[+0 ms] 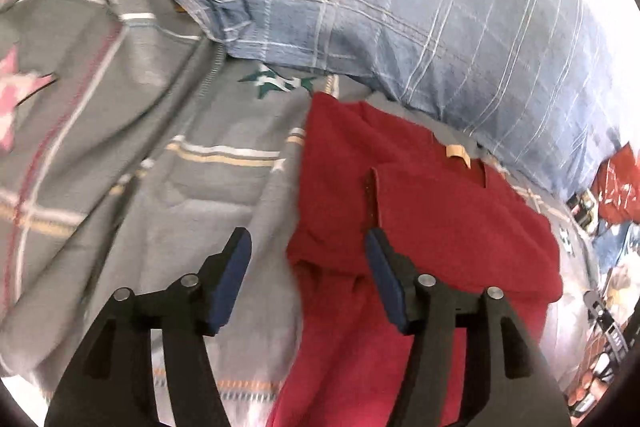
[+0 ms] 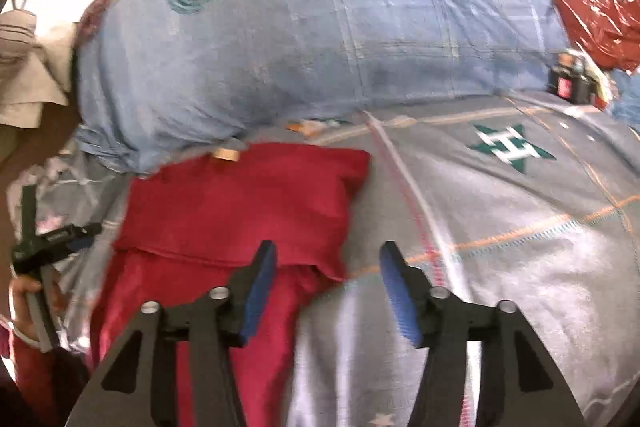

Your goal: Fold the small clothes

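A small red garment (image 1: 432,227) lies partly folded on a grey patterned bedsheet (image 1: 160,187), a tan label near its collar. My left gripper (image 1: 308,239) is open and empty, hovering over the garment's left edge. In the right wrist view the same red garment (image 2: 240,203) lies at centre left, its upper part folded over the lower. My right gripper (image 2: 328,251) is open and empty above the garment's right edge. The left gripper (image 2: 56,239) shows at the far left of that view, held by a hand.
A big blue plaid pillow (image 1: 400,7) lies just behind the garment and also fills the back of the right wrist view (image 2: 320,27). A red plastic bag (image 2: 592,11) and small dark items (image 2: 572,83) sit at the far right. Grey sheet (image 2: 520,227) spreads right.
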Motion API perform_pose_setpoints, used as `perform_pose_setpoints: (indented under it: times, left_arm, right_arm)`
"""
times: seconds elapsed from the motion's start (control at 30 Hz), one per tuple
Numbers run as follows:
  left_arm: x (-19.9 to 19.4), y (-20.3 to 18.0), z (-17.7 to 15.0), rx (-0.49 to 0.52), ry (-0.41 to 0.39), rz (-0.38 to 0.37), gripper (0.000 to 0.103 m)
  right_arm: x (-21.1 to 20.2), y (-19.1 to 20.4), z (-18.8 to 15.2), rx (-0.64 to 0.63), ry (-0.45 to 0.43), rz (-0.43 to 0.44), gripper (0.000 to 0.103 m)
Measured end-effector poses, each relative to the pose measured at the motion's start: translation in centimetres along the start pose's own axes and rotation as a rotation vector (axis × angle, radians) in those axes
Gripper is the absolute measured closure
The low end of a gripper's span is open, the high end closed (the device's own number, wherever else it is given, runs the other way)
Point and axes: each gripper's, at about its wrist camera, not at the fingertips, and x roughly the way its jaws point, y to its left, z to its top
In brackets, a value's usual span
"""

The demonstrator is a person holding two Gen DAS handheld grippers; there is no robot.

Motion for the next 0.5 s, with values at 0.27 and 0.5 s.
perform_pose_setpoints:
  times: [0.27,0.5]
  left_arm:
    - [0.8,-0.3,-3.2,0.031,0.055,0.041,0.044]
    - [-0.1,0.7,-6.1,0.073,0.054,0.099,0.044]
  right_arm:
    - [7.0,4.7,0.2,-0.099,0.080,0.013,0.045]
    - [8.8,5.2,-0.7,-0.162,0.165,-0.065,0.045]
